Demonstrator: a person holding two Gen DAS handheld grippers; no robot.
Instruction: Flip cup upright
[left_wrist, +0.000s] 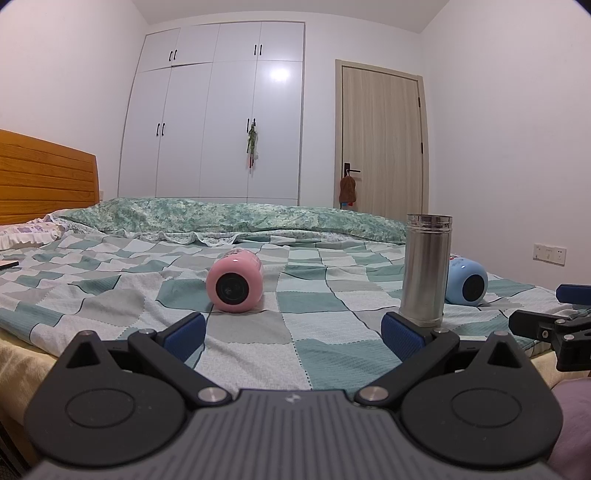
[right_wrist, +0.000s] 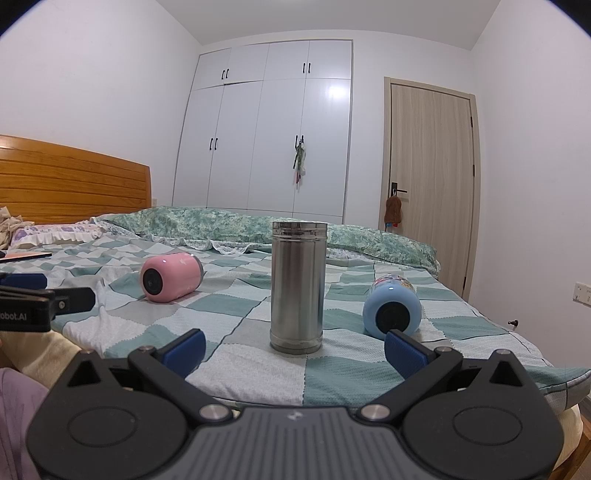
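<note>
On the checked, waffle-textured bedspread (right_wrist: 258, 365), a glossy pink cup (right_wrist: 170, 273) lies on its side at left, a brushed-steel cylinder flask (right_wrist: 297, 284) stands upright mid-bed, and a rounded blue cup (right_wrist: 392, 307) lies toppled at right. The left gripper (left_wrist: 293, 334) and the right gripper (right_wrist: 294, 345) both hold their jaws spread, empty.

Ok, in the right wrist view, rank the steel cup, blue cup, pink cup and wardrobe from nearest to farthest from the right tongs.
1. Steel cup, upright, just ahead of the open right tongs; blue cup, on its side by the right finger. Too close to call.
2. Pink cup, on its side, far left.
3. Wardrobe, back wall.
</note>
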